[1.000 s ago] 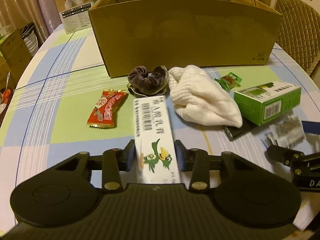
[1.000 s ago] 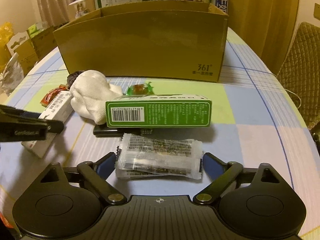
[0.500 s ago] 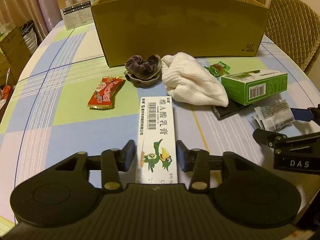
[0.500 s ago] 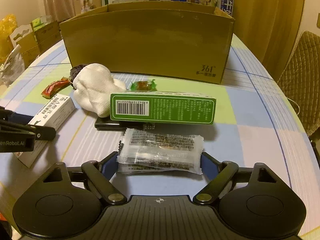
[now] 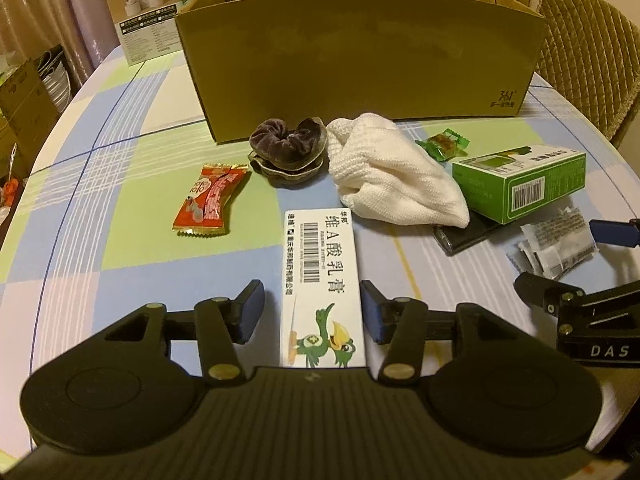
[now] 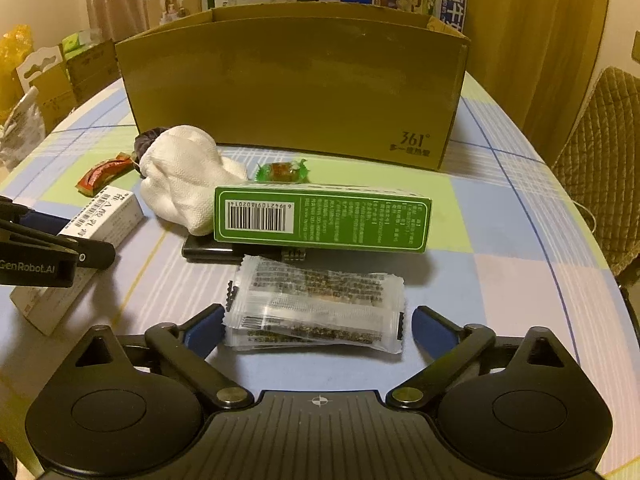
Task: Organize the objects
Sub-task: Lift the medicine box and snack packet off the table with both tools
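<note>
Both grippers spread around flat packs near the bench's front edge, nothing gripped yet.

Left wrist view: the left gripper (image 5: 312, 312) stands wide astride the long white cardboard carton with a bird print (image 5: 322, 276); closing off-centre could twist it aside. Right wrist view: the right gripper (image 6: 318, 326) is wide around the clear crinkly plastic packet (image 6: 316, 306); the slick film may buckle and slip, judging by its looseness.
</note>
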Action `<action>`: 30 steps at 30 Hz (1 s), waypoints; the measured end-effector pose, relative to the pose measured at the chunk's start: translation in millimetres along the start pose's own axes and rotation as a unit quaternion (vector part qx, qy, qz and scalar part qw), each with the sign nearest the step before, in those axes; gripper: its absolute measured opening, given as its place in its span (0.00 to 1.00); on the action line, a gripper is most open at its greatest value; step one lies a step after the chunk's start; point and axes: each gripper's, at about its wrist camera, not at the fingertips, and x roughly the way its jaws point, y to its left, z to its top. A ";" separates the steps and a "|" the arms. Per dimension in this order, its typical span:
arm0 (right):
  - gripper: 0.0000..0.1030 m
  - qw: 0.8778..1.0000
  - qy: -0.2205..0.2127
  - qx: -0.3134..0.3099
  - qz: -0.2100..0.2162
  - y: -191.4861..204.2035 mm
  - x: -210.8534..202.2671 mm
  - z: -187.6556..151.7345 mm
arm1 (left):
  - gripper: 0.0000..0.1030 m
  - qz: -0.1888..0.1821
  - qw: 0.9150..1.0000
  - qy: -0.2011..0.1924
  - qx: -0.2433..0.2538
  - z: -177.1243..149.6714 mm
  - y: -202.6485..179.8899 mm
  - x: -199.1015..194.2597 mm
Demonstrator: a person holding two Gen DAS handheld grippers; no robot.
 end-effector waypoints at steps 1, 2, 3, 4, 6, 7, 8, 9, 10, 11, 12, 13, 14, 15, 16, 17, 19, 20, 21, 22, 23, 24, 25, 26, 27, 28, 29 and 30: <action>0.94 1.000 0.000 0.003 0.002 -0.8 0.5 -0.1 | 0.39 -0.002 1.000 0.000 0.001 0.3 -0.3 0.1; 0.94 1.000 -0.001 0.004 0.004 -1.0 1.0 0.1 | 0.38 -0.005 1.000 0.000 0.001 0.5 -0.5 0.6; 0.94 1.000 -0.003 0.003 0.005 -0.5 1.4 0.3 | 0.34 -0.007 1.000 0.000 0.002 0.6 -0.9 0.5; 0.94 1.000 -0.004 0.002 0.008 0.1 1.7 0.4 | 0.33 -0.009 1.000 0.000 0.002 0.7 -1.7 0.3; 0.90 1.000 -0.007 -0.003 0.009 2.3 2.5 0.7 | 0.33 -0.006 1.000 -0.002 0.005 0.0 -3.5 -0.4; 0.87 1.000 -0.010 -0.005 0.010 3.4 1.9 1.0 | 0.32 -0.007 1.000 -0.002 0.004 -0.6 -3.7 -0.7; 0.80 1.000 -0.013 -0.007 0.012 4.4 0.6 1.9 | 0.32 -0.008 1.000 -0.003 0.002 -0.9 -3.7 -1.3; 0.78 1.000 -0.011 -0.009 0.013 5.9 -0.1 2.7 | 0.32 -0.008 1.000 -0.002 0.001 -1.1 -3.8 -2.0; 0.78 1.000 -0.011 -0.007 0.013 5.6 -0.4 3.0 | 0.32 -0.007 1.000 -0.001 0.000 -1.6 -3.9 -2.8; 0.75 1.000 -0.011 -0.005 0.013 5.4 -1.5 2.8 | 0.32 -0.006 1.000 -0.001 0.000 -2.3 -4.3 -3.8; 0.72 1.000 -0.013 -0.001 0.012 4.4 -3.8 2.9 | 0.32 -0.006 1.000 0.000 -0.001 -3.2 -4.4 -4.8; 0.72 1.000 -0.013 0.003 0.012 3.2 -5.6 3.5 | 0.32 -0.005 1.000 0.001 -0.002 -4.3 -4.4 -6.4; 0.72 1.000 -0.011 0.005 0.012 2.7 -6.3 3.6 | 0.32 -0.005 1.000 0.000 -0.003 -5.6 -4.3 -8.4; 0.72 1.000 -0.008 0.006 0.012 2.3 -7.2 3.2 | 0.32 -0.004 1.000 0.000 -0.005 -6.5 -4.2 -10.4; 0.72 1.000 -0.007 0.007 0.011 2.1 -8.5 2.4 | 0.32 -0.004 1.000 0.000 -0.006 -7.4 -4.1 -12.4; 0.72 1.000 -0.007 0.009 0.010 1.9 -9.7 1.5 | 0.32 -0.005 1.000 0.000 -0.008 -8.3 -4.1 -14.4; 0.72 1.000 -0.008 0.017 0.011 1.1 -14.5 1.0 | 0.32 -0.006 1.000 -0.001 -0.009 -9.5 -4.4 -19.0; 0.72 1.000 -0.011 0.019 0.011 1.1 -18.1 0.6 | 0.32 -0.006 1.000 -0.002 -0.009 -10.0 -4.7 -22.1; 0.72 1.000 -0.015 0.019 0.010 1.4 -22.5 0.7 | 0.32 -0.006 1.000 -0.004 -0.010 -10.4 -4.9 -25.3; 0.72 1.000 -0.018 0.019 0.010 1.7 -27.1 0.9 | 0.32 -0.006 1.000 -0.006 -0.011 -10.7 -5.2 -28.6; 0.72 1.000 -0.020 0.020 0.011 1.9 -30.9 1.0 | 0.32 -0.006 1.000 -0.007 -0.012 -11.1 -5.4 -31.9; 0.72 0.999 -0.021 0.022 0.010 1.7 -35.7 1.0 | 0.32 -0.007 1.000 -0.008 -0.013 -11.1 -5.6 -35.6; 0.72 0.999 -0.022 0.024 0.009 1.0 -38.9 1.1 | 0.32 -0.008 1.000 -0.010 -0.013 -10.9 -6.0 -39.0; 0.72 0.999 -0.024 0.026 0.007 0.3 -43.7 0.7 | 0.32 -0.008 1.000 -0.012 -0.014 -10.6 -6.4 -43.0; 0.72 0.999 -0.024 0.028 0.006 0.4 -47.6 0.1 | 0.32 -0.009 1.000 -0.014 -0.015 -10.4 -7.1 -46.4; 0.72 0.999 -0.025 0.030 0.006 -0.2 -51.7 -0.4 | 0.32 -0.009 1.000 -0.017 -0.016 -9.9 -7.8 -50.3; 0.72 0.999 -0.026 0.032 0.006 -0.9 -55.6 -0.9 | 0.32 -0.009 1.000 -0.019 -0.017 -9.7 -8.9 -54.3; 0.72 0.999 -0.026 0.033 0.005 -1.6 -59.5 -1.3 | 0.32 -0.010 1.000 -0.022 -0.018 -9.3 -9.8 -58.0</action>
